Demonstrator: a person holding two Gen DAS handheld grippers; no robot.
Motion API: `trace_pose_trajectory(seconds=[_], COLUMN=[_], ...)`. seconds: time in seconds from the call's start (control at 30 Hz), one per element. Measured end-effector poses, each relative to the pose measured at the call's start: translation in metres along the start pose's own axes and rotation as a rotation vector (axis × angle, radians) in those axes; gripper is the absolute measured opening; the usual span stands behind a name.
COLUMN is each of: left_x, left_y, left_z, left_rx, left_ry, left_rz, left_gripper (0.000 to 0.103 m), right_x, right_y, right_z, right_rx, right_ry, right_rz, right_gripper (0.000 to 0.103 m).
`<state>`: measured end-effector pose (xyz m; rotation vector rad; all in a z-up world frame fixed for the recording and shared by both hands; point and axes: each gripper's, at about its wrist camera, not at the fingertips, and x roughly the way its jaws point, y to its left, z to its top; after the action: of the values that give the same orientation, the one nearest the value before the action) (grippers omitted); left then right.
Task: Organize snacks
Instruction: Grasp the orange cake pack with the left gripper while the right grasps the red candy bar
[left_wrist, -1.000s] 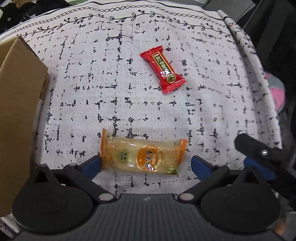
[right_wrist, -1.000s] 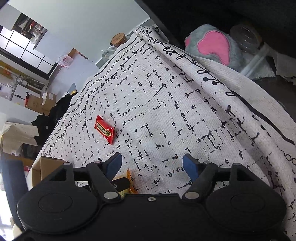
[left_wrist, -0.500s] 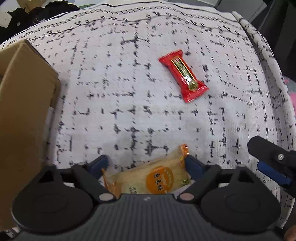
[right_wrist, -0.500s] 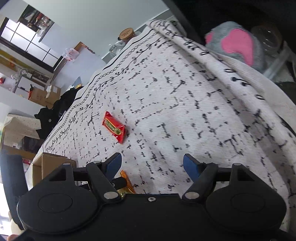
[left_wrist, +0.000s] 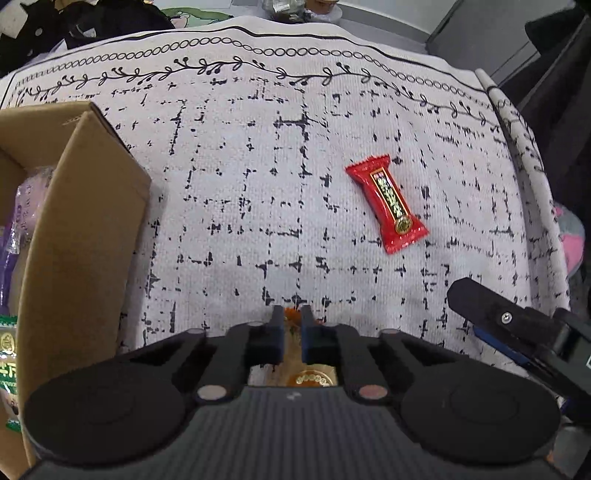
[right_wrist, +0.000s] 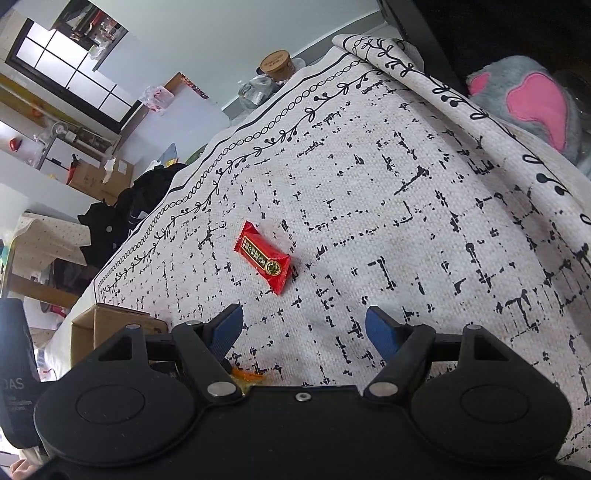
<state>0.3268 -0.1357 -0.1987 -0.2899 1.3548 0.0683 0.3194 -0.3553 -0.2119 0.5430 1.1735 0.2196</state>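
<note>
left wrist view, left claw (left_wrist: 291, 325) clamped on orange snack (left_wrist: 293, 347), right claw (right_wrist: 303, 328) apart, box (left_wrist: 85, 229) beside

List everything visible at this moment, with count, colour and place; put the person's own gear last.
Red snack: 1, red wrapper, lying loose on the cloth, right of centre.
Orange snack: 1, orange and clear wrapper, pinched in the left gripper.
Box: 1, brown cardboard, on the left; purple and green packets show inside.
Cloth: 1, white with black marks, covering the surface.
Plush toy: 1, grey and pink, beyond the cloth's right edge.
Jar: 1, brown lid, past the far edge.
Left gripper: black with blue pads, shut on the orange snack.
Right gripper: black with blue pads, open, empty.
</note>
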Motion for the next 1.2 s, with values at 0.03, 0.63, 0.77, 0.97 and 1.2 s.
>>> trace_pose_trajectory(seconds=[0.03,0.63,0.77,0.97,1.2], left_x=[0.0,-0.015,0.001,0.01,-0.007], left_y=[0.001,0.009,-0.007,-0.005,0.012], left_z=[0.0,-0.017,-0.027,-0.034,-0.014], left_rx=[-0.01,0.031,0.043,0.059,0.029], left_ry=[-0.001,0.059,0.081,0.074,0.013], left_rz=[-0.008,-0.03,-0.005,0.064,0.067], left_gripper=[0.002,0.069,0.069,0.036,0.033], right_x=[0.001,-0.007,-0.008,-0.004,0.005], right_y=[0.0,-0.011,-0.007,0.001,0.011], right_z=[0.0,0.0,-0.001,0.002,0.009], right_rx=[0.0,-0.016,-0.05,-0.083,-0.106], right_ry=[0.0,-0.008,-0.012,-0.024,-0.026], right_rz=[0.0,-0.02,-0.016,-0.003,0.022], right_gripper=[0.073,0.073,0.073,0.073,0.073])
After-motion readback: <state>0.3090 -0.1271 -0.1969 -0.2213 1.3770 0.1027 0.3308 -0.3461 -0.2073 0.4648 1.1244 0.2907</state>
